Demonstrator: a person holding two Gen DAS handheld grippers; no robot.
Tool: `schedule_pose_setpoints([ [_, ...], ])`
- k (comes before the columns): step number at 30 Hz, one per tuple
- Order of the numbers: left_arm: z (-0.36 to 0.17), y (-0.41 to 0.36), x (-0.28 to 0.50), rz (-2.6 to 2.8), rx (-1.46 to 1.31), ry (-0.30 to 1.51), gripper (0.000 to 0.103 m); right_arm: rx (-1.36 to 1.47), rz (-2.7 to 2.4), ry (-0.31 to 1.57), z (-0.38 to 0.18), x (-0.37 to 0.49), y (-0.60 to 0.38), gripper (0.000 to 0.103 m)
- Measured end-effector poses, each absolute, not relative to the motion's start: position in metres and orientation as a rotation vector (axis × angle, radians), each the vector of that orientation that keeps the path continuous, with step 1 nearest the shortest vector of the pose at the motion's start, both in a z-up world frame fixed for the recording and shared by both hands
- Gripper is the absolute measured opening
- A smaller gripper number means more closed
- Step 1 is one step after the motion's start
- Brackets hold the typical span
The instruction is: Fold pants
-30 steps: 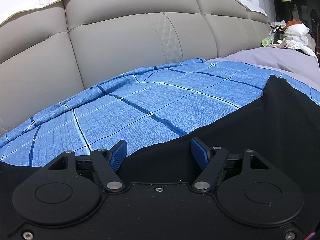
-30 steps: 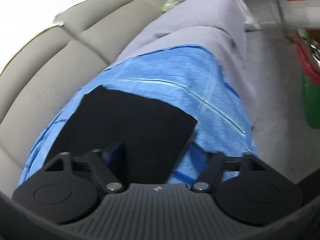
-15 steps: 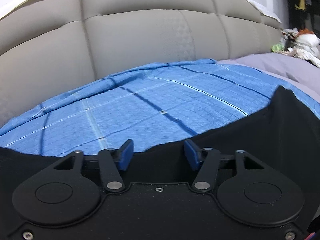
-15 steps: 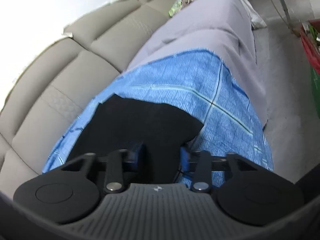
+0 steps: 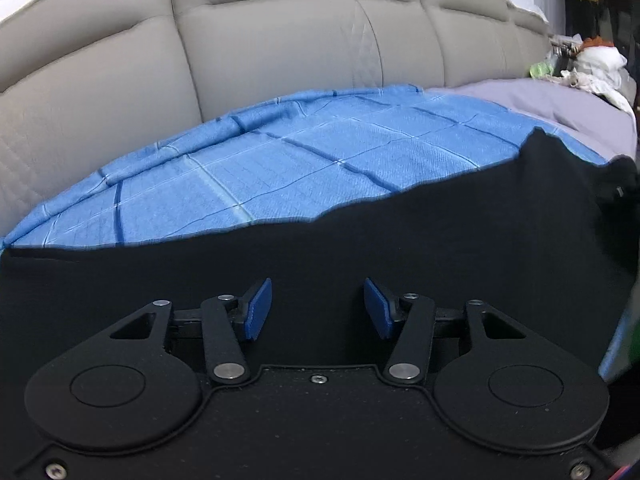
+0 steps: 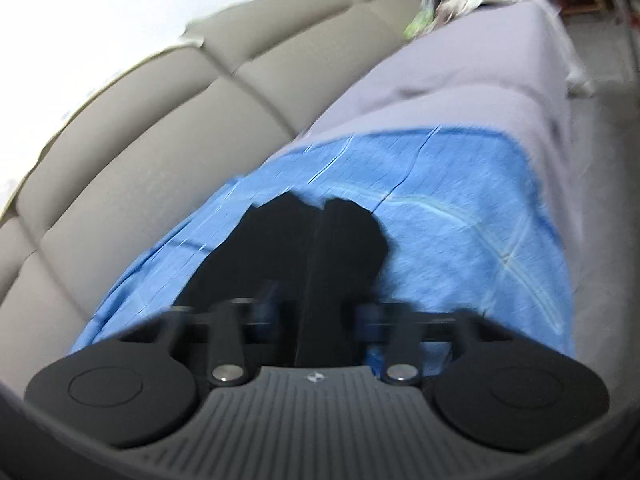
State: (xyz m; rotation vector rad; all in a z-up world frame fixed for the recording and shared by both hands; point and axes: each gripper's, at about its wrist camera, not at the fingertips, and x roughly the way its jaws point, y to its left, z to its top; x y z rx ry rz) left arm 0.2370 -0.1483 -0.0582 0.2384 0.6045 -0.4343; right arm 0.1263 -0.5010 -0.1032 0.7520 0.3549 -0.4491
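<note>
The black pants (image 5: 420, 240) lie on a blue checked cloth (image 5: 280, 160) spread over the sofa seat. My left gripper (image 5: 318, 308) hovers low over the pants with its blue pads (image 5: 258, 308) apart, nothing between them. In the blurred right wrist view the pants (image 6: 316, 248) rise in a bunched fold between the fingers of my right gripper (image 6: 316, 316). Those fingers stand partly closed around the cloth, and the blur hides whether they clamp it.
A beige padded sofa back (image 5: 280, 52) runs behind the cloth. A grey sheet (image 5: 560, 104) covers the seat to the right, with a pile of laundry (image 5: 592, 60) at its far end. The floor (image 6: 608, 60) lies beyond the sofa's front edge.
My right gripper narrowed around the pants edge and lifted it, so the flat cloth now bunches up between the fingers. My left gripper moved forward over the pants and opened a little wider.
</note>
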Motion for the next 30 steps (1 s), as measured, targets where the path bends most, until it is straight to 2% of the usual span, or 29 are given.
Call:
schedule_pose_setpoints([
  [4,-0.06,-0.173,0.259,-0.323,0.259,0.565,0.052,0.727,-0.509,0.348,-0.097,0.124,-0.495,0.009],
  [6,-0.056,-0.175,0.278,-0.263,0.213,0.588,0.052,0.787,-0.539,0.344,-0.102,0.122,-0.503,0.017],
  [7,-0.051,-0.172,0.287,-0.226,0.197,0.615,0.048,0.839,-0.543,0.341,-0.105,0.122,-0.509,0.035],
  [8,-0.046,-0.168,0.293,-0.193,0.185,0.639,0.039,0.881,-0.521,0.33,-0.108,0.125,-0.514,0.037],
  [9,-0.039,-0.159,0.292,-0.184,0.16,0.64,0.037,0.892,-0.489,0.338,-0.108,0.13,-0.518,0.039],
  [11,-0.021,-0.13,0.28,-0.197,0.087,0.598,0.041,0.884,-0.469,0.368,-0.1,0.142,-0.519,0.011],
  [12,-0.013,-0.115,0.273,-0.197,0.064,0.579,0.044,0.858,-0.456,0.381,-0.095,0.148,-0.517,0.01],
  [17,0.016,-0.014,0.228,-0.06,-0.036,0.478,0.044,0.626,-0.344,0.383,-0.034,0.199,-0.461,0.009],
  [21,0.017,0.071,0.204,0.093,-0.162,0.47,0.045,0.304,0.0,0.439,0.014,0.242,-0.315,0.009],
  [24,0.007,0.123,0.19,0.203,-0.214,0.516,0.045,0.075,0.308,0.507,0.006,0.239,-0.184,0.01],
  [27,-0.007,0.162,0.173,0.252,-0.275,0.562,0.045,-0.083,0.482,0.602,-0.029,0.223,-0.092,0.018],
  [28,-0.012,0.17,0.168,0.258,-0.297,0.574,0.045,-0.119,0.514,0.634,-0.041,0.217,-0.073,0.039],
  [29,-0.016,0.179,0.162,0.26,-0.319,0.585,0.045,-0.145,0.556,0.657,-0.052,0.208,-0.057,0.05],
  [30,-0.021,0.186,0.156,0.257,-0.339,0.594,0.045,-0.164,0.58,0.649,-0.057,0.197,-0.049,0.056],
])
